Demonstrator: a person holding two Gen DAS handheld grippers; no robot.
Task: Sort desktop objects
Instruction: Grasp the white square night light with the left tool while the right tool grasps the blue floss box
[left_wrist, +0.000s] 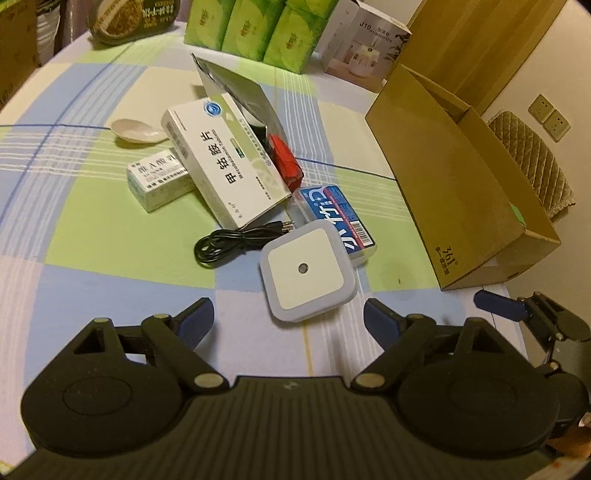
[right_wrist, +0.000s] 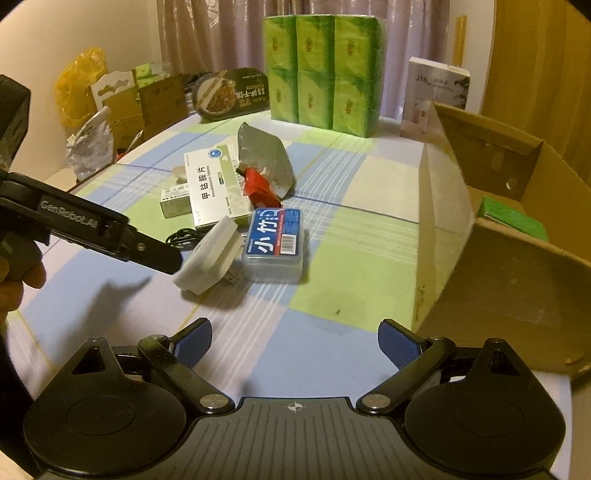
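On the desk (left_wrist: 92, 236), just ahead of my left gripper (left_wrist: 288, 321), lies the night light (left_wrist: 308, 271): light, rigid, smooth. Its jaws stand apart, empty; I judge its flat sides the best hold. My right gripper (right_wrist: 293, 341) is likewise spread and empty.

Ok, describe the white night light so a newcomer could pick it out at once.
Start at the open cardboard box on the checked tablecloth; the clutter of small items lies beside it. At the near edge of that clutter, the night light leans on the blue-labelled plastic case, next to a coiled black cable. It alone is square and white with rounded corners and a small round sensor at its centre.
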